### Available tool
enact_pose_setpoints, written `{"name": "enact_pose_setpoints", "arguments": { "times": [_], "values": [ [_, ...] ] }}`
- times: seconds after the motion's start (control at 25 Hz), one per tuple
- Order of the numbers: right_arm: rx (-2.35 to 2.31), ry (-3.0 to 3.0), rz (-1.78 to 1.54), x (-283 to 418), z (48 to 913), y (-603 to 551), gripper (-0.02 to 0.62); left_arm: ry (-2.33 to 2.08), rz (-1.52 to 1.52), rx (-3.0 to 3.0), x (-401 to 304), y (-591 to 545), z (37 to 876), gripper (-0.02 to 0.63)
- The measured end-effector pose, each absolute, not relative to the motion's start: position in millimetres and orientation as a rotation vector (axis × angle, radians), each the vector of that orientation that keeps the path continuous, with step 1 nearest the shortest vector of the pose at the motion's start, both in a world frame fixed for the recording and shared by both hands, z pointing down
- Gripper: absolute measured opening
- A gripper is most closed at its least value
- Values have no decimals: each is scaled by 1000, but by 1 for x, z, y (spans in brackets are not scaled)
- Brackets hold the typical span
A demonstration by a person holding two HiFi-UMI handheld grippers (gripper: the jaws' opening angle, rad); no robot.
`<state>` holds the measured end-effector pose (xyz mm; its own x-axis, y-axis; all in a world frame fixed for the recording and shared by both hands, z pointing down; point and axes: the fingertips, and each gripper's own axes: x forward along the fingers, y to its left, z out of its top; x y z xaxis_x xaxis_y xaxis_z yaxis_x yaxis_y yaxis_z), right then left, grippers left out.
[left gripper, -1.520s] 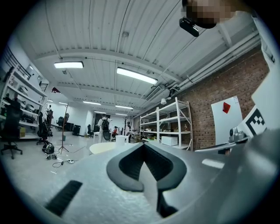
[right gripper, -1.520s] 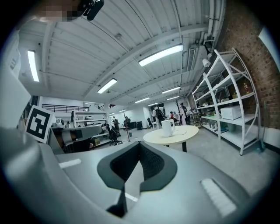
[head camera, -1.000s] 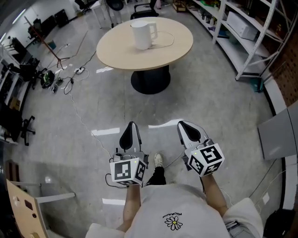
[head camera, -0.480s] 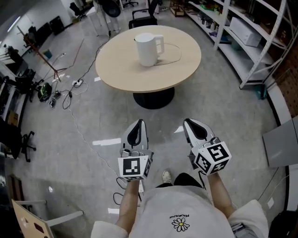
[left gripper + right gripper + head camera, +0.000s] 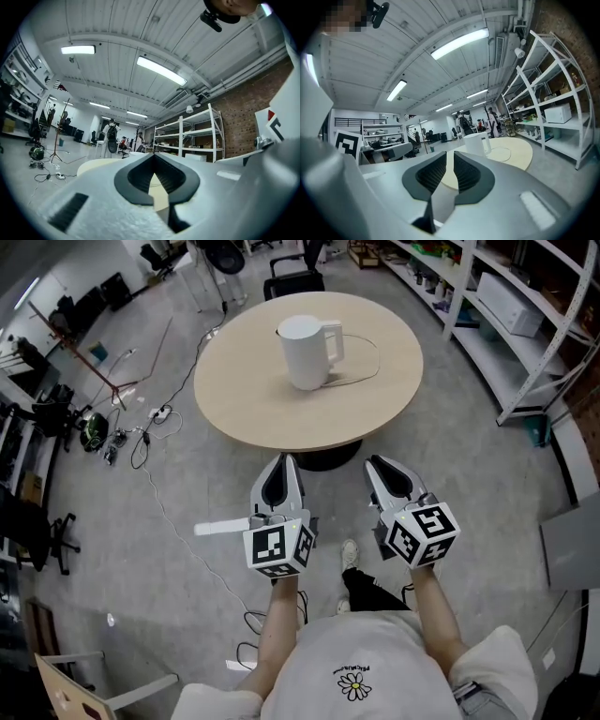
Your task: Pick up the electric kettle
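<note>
The white cylindrical electric kettle [image 5: 307, 352] stands upright near the middle of the round pale wooden surface [image 5: 244, 390], with its thin cord [image 5: 378, 357] looped beside it. By the near edge, the left tongs [image 5: 280, 465] are clenched and empty. The right tongs [image 5: 379, 468] have just been opening and stand slightly parted, with nothing between them.

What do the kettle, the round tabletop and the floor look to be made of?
Kettle: white, matte, probably plastic; no metallic glints.
Tabletop: pale beige, smooth, likely wood-look laminate; even tone, no grain shows.
Floor: grey, apparently polished concrete; mirrors the ceiling lights.
</note>
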<state>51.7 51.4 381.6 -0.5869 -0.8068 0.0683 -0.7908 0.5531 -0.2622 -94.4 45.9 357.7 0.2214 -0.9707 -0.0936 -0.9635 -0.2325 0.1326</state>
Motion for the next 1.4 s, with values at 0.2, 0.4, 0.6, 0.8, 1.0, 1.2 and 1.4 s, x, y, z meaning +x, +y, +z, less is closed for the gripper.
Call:
{"name": "enact_pose_setpoints", "arguments": {
  "times": [0.2, 0.4, 0.6, 0.8, 1.0, 1.2, 1.4],
  "values": [
    [-1443, 2738, -395, 56, 386, -29, 49, -1963, -221, 2370, -117, -22, 361, 2],
    [-1457, 2719, -396, 59, 391, -106, 58, -1988, -178, 2376, -122, -86, 367, 2],
    [-1474, 2733, -440, 54, 405, -148, 63, -1969, -156, 2351, -129, -127, 380, 2],
    [-1521, 2727, -467, 48, 412, -189, 63, -1919, -171, 2347, -139, -175, 389, 9],
    [-1591, 2707, -445, 43, 407, -243, 64, -1856, -191, 2385, -144, -237, 392, 28],
    [-1640, 2686, -419, 23, 399, -298, 64, -1814, -193, 2415, -162, -293, 391, 31],
    [-1645, 2660, -467, 1, 407, -329, 64, -1799, -189, 2408, -183, -326, 399, 24]
  ]
}}
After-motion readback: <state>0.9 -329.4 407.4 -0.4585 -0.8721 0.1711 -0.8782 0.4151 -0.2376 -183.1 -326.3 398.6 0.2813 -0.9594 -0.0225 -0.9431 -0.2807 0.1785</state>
